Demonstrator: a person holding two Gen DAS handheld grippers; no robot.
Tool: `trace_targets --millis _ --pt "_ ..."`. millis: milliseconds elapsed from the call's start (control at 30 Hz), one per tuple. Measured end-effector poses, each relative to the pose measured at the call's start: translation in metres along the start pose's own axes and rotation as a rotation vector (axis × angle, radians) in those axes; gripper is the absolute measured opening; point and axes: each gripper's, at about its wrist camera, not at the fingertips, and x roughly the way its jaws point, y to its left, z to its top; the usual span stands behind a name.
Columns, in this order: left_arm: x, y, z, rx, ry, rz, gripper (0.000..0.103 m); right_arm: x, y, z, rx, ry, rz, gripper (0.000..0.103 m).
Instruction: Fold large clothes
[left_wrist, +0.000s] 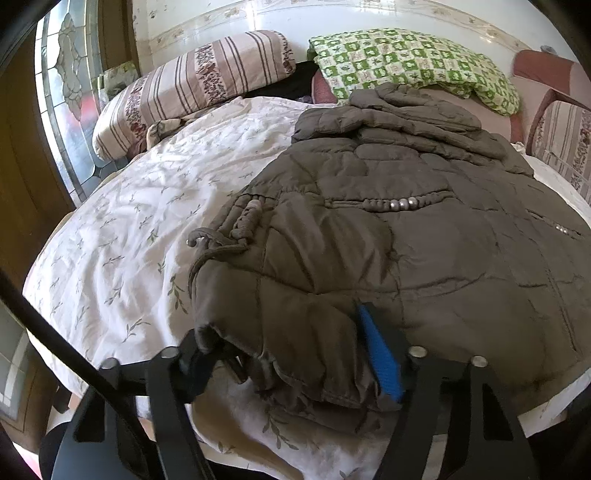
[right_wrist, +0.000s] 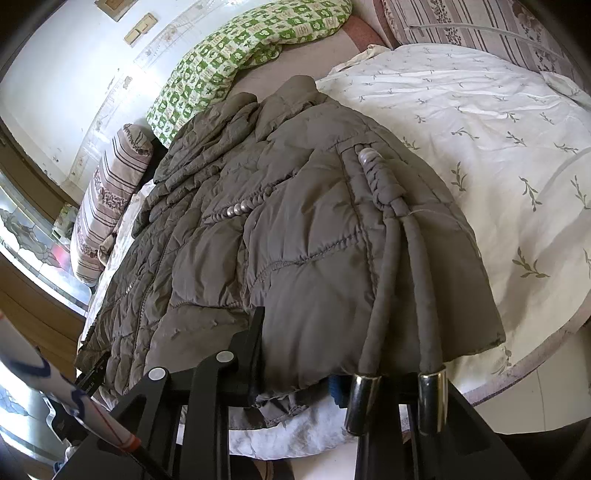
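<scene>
A grey-brown quilted jacket (left_wrist: 388, 229) lies spread across the white floral quilt (left_wrist: 129, 229) on a bed. Its near hem corner is bunched between the fingers of my left gripper (left_wrist: 291, 365). The blue pad (left_wrist: 382, 360) presses on one side and the black finger (left_wrist: 195, 363) on the other. In the right wrist view, my right gripper (right_wrist: 295, 373) is shut on the jacket's (right_wrist: 277, 221) other hem corner. One black finger (right_wrist: 249, 354) lies on top and the other is mostly hidden under the fabric. Two drawcords with metal tips (right_wrist: 364, 402) hang over the bed's edge beside it.
A green checked pillow (left_wrist: 413, 62) and a striped pillow (left_wrist: 184, 88) lie at the head of the bed. Another striped cushion (left_wrist: 565, 147) sits at the right. A stained-glass door (left_wrist: 62, 92) stands on the left. A white pole with coloured stripes (right_wrist: 55, 387) crosses the right wrist view's lower left.
</scene>
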Motion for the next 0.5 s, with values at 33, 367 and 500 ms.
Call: trace_targets --millis 33,367,500 --pt "-0.002 -0.001 0.0 0.006 -0.006 -0.002 0.057 0.0 -0.001 0.0 0.002 0.002 0.001 0.03" --pt "-0.005 0.003 0.003 -0.009 -0.023 -0.025 0.045 -0.001 0.001 -0.001 0.004 0.002 0.002 0.032" --pt "-0.001 0.017 0.005 -0.077 0.005 -0.059 0.057 -0.001 0.001 -0.001 0.001 0.001 -0.001 0.033"
